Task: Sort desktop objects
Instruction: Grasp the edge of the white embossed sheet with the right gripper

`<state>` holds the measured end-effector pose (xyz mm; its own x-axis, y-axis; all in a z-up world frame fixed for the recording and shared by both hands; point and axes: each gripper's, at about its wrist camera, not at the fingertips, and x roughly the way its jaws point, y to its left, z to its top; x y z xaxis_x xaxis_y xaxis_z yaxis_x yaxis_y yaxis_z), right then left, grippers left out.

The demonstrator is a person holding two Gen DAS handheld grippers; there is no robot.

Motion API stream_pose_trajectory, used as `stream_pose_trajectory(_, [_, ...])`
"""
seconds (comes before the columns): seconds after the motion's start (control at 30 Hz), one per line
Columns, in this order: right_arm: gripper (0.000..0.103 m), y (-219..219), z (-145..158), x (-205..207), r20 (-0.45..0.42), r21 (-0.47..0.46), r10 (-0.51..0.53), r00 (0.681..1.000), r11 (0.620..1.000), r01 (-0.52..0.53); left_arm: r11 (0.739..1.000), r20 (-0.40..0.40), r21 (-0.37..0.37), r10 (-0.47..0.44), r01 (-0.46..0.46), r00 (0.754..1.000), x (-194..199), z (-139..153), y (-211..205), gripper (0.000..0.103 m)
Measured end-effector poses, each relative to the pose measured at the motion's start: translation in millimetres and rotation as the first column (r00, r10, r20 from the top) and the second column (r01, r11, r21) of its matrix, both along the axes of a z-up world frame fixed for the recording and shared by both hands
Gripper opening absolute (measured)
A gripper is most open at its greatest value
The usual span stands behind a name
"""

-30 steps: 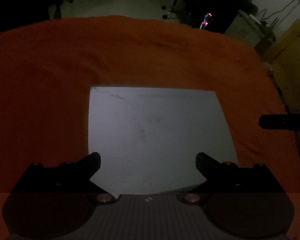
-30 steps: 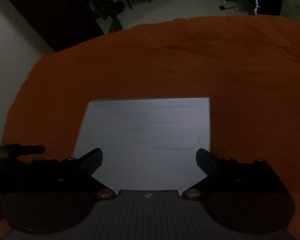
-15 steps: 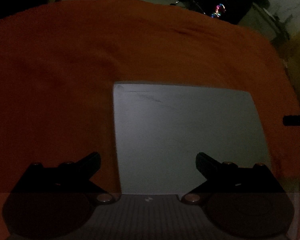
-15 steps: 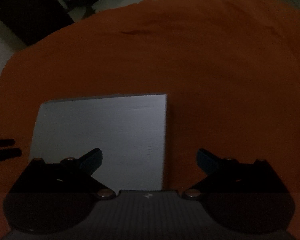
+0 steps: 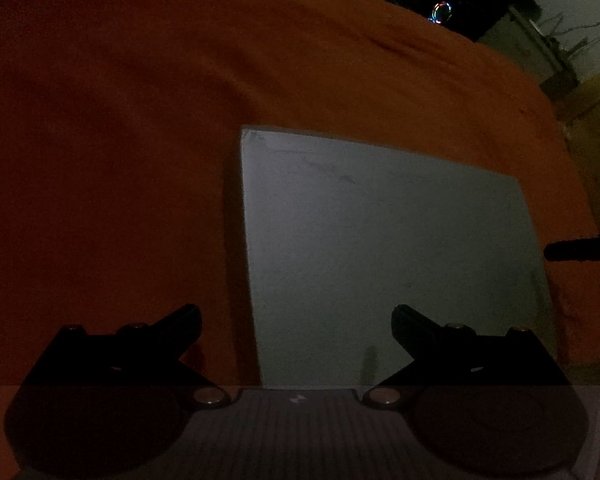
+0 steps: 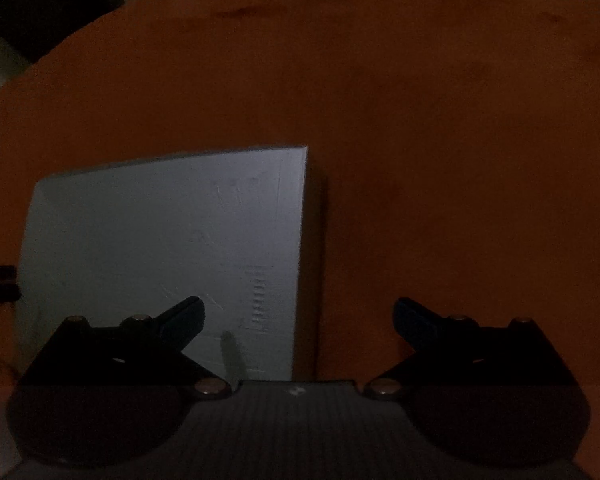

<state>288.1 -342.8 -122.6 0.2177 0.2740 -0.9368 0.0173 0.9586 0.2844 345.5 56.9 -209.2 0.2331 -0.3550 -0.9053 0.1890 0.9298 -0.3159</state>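
Both views had slid outward off the flat grey rectangular board [image 5: 388, 248] on the orange-covered desk [image 5: 112, 168]. Left claw [image 5: 296, 320] and right claw [image 6: 298, 316] gaped apart, empty; each best straddled its board edge squarely before closing.

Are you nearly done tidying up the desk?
Not yet. Nothing looks sorted: the grey flat board lies alone on the orange cloth. The left gripper and right gripper are both open and empty, one at each side edge. Picking it up comes next.
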Motion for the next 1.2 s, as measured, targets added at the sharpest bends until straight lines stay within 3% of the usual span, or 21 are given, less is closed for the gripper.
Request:
stream_pose_trajectory(0.2, [0.103, -0.3, -18.2, 4.1, -0.053, 0.025, 0.019, 0.998, 1.000, -0.018, 1.000, -0.036, 0.016, -0.022, 0.023, 0.999, 1.0, -7.8, -4.4, 0.103])
stream_pose_trajectory(0.4, [0.103, -8.3, -34.3, 7.3, -0.096, 0.182, -0.036, 0.995, 0.982, 0.053, 0.997, -0.097, -0.075, 0.000, -0.008, 0.995, 9.9, -20.6, -9.1, 0.103])
stream_pose_trajectory(0.6, [0.103, -0.4, -32.5, 9.2, -0.089, 0.188, 0.011, 0.996, 0.982, 0.006, 0.993, -0.151, -0.100, 0.042, -0.057, 0.988, 22.2, -24.3, -11.8, 0.103])
stream_pose_trajectory(1.2, [0.103, -26.8, 21.6, 3.8, -0.060, 0.166, -0.121, 0.991, 0.978, 0.129, 0.985, -0.056, -0.107, 0.131, -0.136, 0.990, 6.1, 23.4, -36.8, 0.103])
